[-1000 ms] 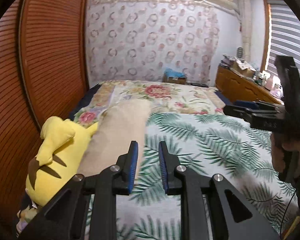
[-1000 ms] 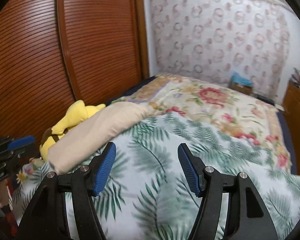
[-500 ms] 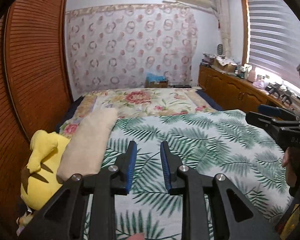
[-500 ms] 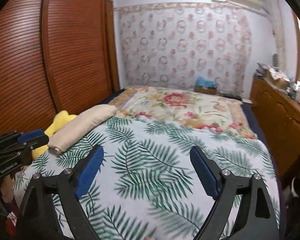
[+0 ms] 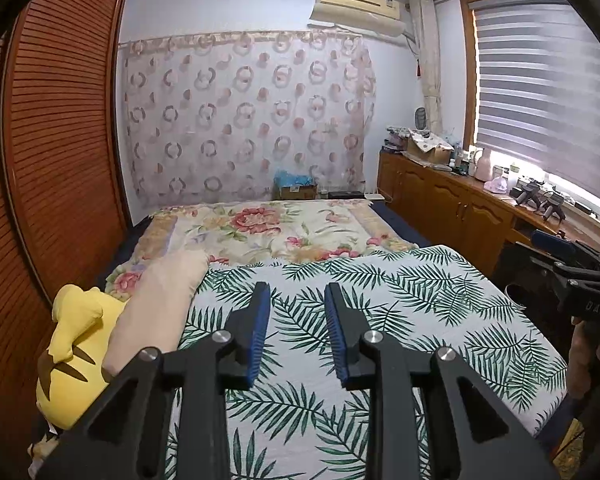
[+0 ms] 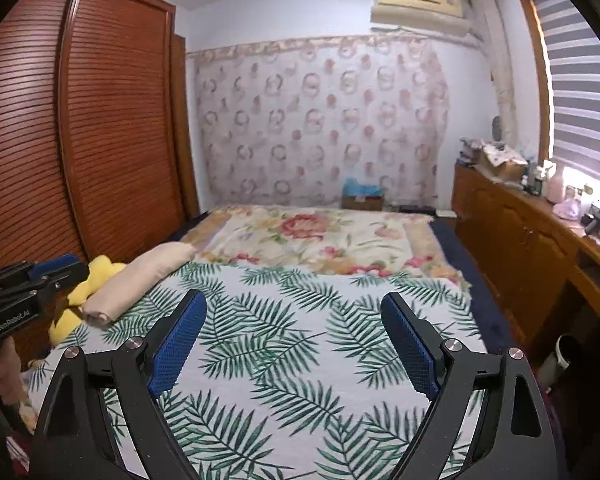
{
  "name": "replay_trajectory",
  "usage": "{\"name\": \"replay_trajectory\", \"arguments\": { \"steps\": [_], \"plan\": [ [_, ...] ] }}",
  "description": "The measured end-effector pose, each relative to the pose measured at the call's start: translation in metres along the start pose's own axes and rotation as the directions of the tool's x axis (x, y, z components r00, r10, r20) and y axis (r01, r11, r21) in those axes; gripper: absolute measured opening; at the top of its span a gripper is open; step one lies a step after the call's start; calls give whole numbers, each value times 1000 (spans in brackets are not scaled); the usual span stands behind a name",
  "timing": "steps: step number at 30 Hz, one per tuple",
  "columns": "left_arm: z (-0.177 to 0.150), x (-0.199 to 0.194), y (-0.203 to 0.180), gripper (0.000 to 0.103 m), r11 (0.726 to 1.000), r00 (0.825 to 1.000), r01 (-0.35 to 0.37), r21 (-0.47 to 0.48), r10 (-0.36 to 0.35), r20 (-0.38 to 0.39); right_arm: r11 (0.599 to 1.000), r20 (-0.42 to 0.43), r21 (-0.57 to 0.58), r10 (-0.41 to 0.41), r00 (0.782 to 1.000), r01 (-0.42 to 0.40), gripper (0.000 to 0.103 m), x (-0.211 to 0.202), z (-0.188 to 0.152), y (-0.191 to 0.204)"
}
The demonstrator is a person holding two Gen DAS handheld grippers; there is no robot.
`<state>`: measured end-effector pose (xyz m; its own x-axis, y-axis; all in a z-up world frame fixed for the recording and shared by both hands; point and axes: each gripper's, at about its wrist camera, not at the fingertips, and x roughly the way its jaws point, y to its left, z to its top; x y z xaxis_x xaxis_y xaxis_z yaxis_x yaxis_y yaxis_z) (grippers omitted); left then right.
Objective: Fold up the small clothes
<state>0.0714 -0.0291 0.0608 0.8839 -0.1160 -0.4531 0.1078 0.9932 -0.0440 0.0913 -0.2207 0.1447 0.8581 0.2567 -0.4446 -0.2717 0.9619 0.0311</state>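
Over the bed's white palm-leaf sheet (image 5: 400, 304) I hold both tools clear of the fabric. Along the sheet's left edge lies the beige folded garment roll (image 5: 156, 304), touching a yellow plush toy (image 5: 72, 344) further left. My right gripper (image 6: 296, 340) stands wide apart, empty. My left gripper (image 5: 294, 328) has just been opening to a narrow gap, nothing between the blue pads.

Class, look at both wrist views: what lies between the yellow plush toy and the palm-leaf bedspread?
A folded beige cloth lies between the yellow plush toy and the palm-leaf bedspread, clearest in the right wrist view.
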Motion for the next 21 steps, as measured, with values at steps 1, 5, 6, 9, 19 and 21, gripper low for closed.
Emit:
{"name": "replay_trajectory", "arguments": {
  "steps": [1, 5, 6, 9, 19, 21],
  "plan": [
    [1, -1, -1, 27, 1000, 1000, -5, 1, 5, 0, 1000, 4, 4, -3, 1000, 3, 91, -2, 0, -1],
    [2, -3, -4, 27, 1000, 1000, -8, 6, 8, 2, 1000, 16, 17, -14, 1000, 14, 91, -8, 0, -5],
    [2, -4, -4, 27, 1000, 1000, -10, 5, 10, 2, 1000, 18, 19, -16, 1000, 16, 91, -9, 0, -5],
    [2, -4, -5, 27, 1000, 1000, -11, 6, 11, -2, 1000, 19, 23, -19, 1000, 19, 91, -11, -1, -7],
    [3, -4, 1, 28, 1000, 1000, -19, -1, 19, -2, 1000, 13, 24, -17, 1000, 17, 91, -13, -3, -8],
    [4, -4, 1, 28, 1000, 1000, -19, -2, 19, -2, 1000, 13, 24, -18, 1000, 17, 91, -14, -3, -7]
  ]
}}
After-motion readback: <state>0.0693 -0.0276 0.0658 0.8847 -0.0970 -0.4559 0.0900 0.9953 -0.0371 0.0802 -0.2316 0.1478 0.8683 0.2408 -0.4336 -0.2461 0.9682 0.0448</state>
